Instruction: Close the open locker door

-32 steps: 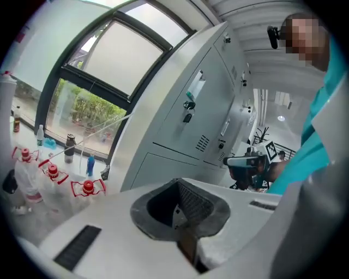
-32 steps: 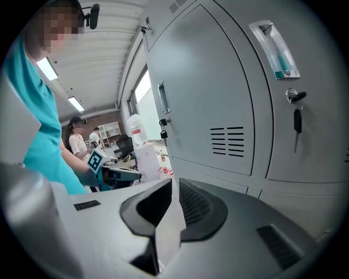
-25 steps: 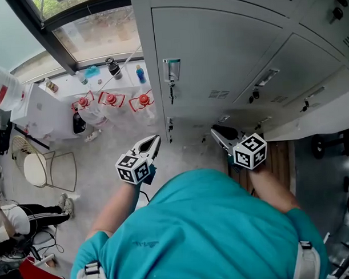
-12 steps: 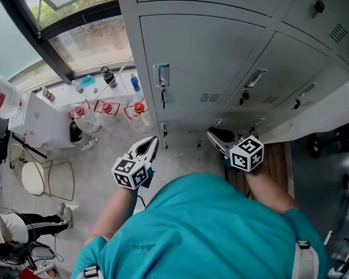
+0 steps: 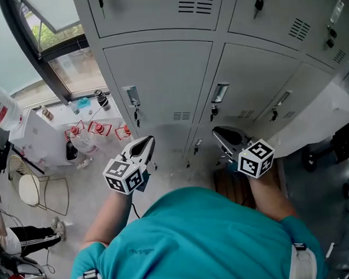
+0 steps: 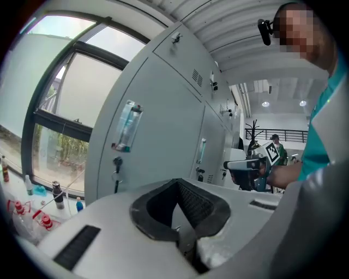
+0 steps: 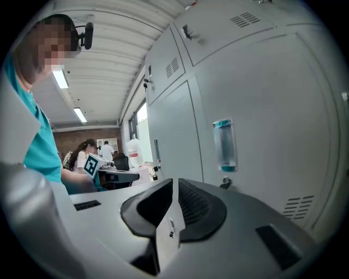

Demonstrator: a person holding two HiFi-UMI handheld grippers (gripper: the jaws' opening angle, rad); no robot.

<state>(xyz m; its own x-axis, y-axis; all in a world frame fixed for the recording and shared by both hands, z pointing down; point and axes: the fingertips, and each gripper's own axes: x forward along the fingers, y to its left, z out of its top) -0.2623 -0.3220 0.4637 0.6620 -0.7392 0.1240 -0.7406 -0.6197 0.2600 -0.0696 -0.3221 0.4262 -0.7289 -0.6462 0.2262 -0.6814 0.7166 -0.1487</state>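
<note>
A row of grey lockers (image 5: 161,73) fills the top of the head view, each door with a handle (image 5: 130,96) and a key beneath it. The doors straight ahead stand flush. At the far right a pale panel (image 5: 325,116) juts out from the row; I cannot tell if it is an open door. My left gripper (image 5: 147,141) is shut and empty, held in the air short of the left lower door (image 6: 158,125). My right gripper (image 5: 218,131) is also shut and empty, before the middle door (image 7: 262,125). Each gripper view shows the other gripper beside the lockers.
Left of the lockers are a dark-framed window (image 5: 45,37) and a white table (image 5: 36,121) with bottles and red-capped containers (image 5: 94,128). A chair (image 5: 27,190) and a seated person's legs (image 5: 26,235) are at lower left. A wooden board (image 5: 233,188) lies by the locker base.
The head view has tilted up, so more locker doors and the upper row show. Both grippers stay shut and keep about the same place before the lockers.
</note>
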